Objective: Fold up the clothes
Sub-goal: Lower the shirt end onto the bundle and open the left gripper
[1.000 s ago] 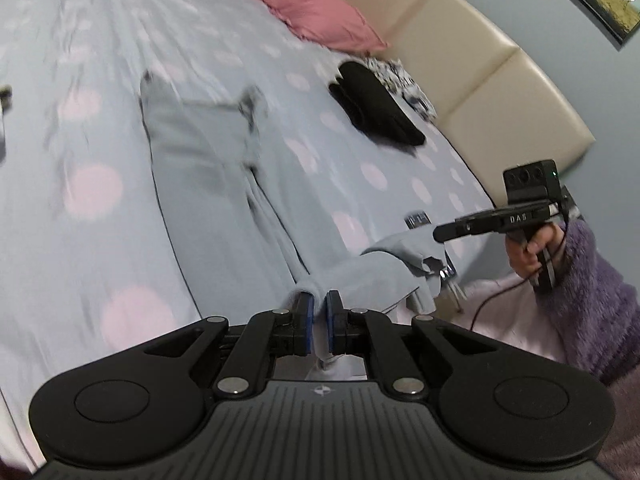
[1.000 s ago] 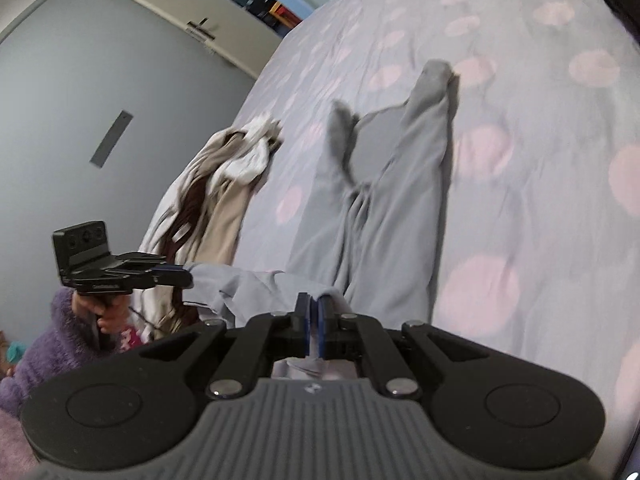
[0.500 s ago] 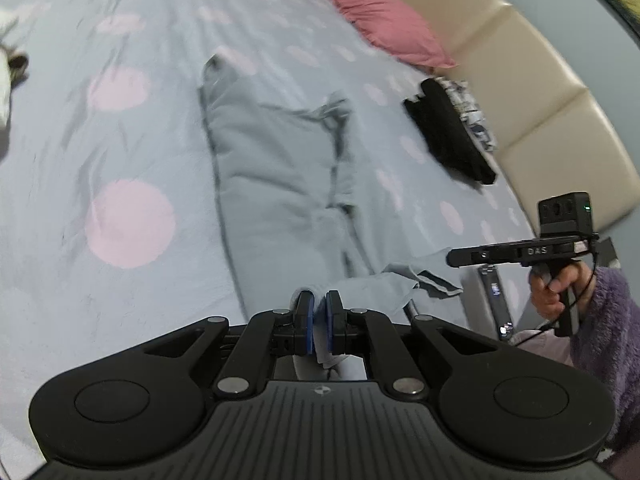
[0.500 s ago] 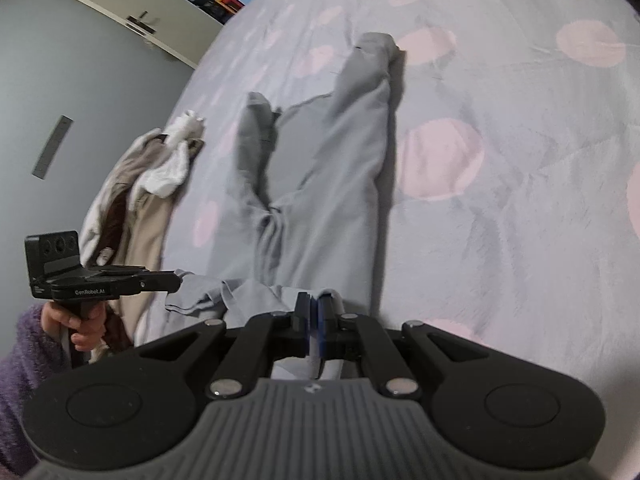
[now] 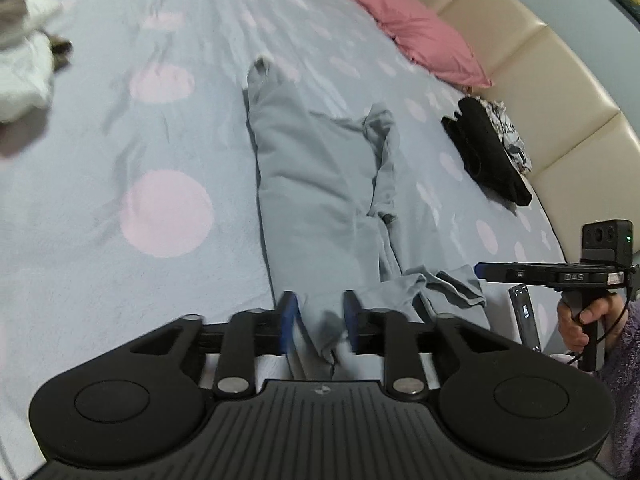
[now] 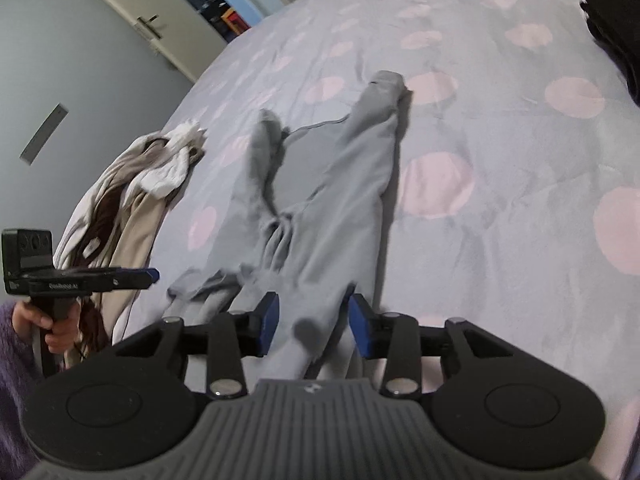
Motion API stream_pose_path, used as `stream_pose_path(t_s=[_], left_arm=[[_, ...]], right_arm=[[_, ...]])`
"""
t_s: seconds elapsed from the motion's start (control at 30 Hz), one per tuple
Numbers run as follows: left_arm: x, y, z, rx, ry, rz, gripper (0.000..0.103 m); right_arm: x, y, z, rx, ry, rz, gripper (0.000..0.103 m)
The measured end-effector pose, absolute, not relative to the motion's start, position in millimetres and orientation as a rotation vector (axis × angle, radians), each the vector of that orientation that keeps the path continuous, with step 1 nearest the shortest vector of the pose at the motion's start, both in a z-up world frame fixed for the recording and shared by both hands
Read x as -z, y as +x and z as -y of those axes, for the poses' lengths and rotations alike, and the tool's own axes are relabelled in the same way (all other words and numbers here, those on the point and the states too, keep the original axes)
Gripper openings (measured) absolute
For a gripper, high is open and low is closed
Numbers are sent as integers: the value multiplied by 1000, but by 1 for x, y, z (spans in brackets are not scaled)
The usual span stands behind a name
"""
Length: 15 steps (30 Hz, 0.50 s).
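Note:
A light grey garment (image 5: 320,184), trousers by the look of it, lies lengthwise on the dotted bedsheet (image 5: 160,208), with two ends pointing away from me. Its near edge passes between the fingers of my left gripper (image 5: 319,320), whose jaws are opening; the blue pads stand clear of the cloth. In the right wrist view the same garment (image 6: 328,208) runs between the fingers of my right gripper (image 6: 314,322), also opening with a gap on each side. A crumpled corner (image 5: 444,284) lies just in front of the right gripper, which is seen from the side.
A pink pillow (image 5: 420,36) and a black garment (image 5: 484,156) lie along the beige padded headboard (image 5: 560,92). A pile of white and beige clothes (image 6: 132,208) sits at the bed's other edge. A dark remote (image 5: 524,312) lies near a hand in a purple sleeve (image 5: 624,352).
Both grippers were shut on the garment's near edge and now stand open. The lifted edge has dropped onto the bed. Both grippers have come lower.

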<state>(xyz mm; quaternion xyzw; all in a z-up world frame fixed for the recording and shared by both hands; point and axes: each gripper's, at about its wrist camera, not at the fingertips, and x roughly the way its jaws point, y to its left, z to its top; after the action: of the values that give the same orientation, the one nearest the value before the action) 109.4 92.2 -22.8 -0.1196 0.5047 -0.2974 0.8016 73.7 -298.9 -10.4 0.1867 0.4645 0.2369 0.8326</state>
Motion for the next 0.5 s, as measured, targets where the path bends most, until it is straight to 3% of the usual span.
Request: stream_pose_path(t_s=[0.2, 0.37, 0.5], left_arm=[[6, 59, -106, 661, -206, -1033, 42], [20, 21, -105, 667, -171, -1049, 44], [35, 12, -93, 655, -178, -1047, 43]], right_arm=[[15, 39, 294, -519, 318, -998, 43], [28, 18, 291, -496, 316, -1016, 42], [38, 14, 290, -481, 361, -1026, 30]])
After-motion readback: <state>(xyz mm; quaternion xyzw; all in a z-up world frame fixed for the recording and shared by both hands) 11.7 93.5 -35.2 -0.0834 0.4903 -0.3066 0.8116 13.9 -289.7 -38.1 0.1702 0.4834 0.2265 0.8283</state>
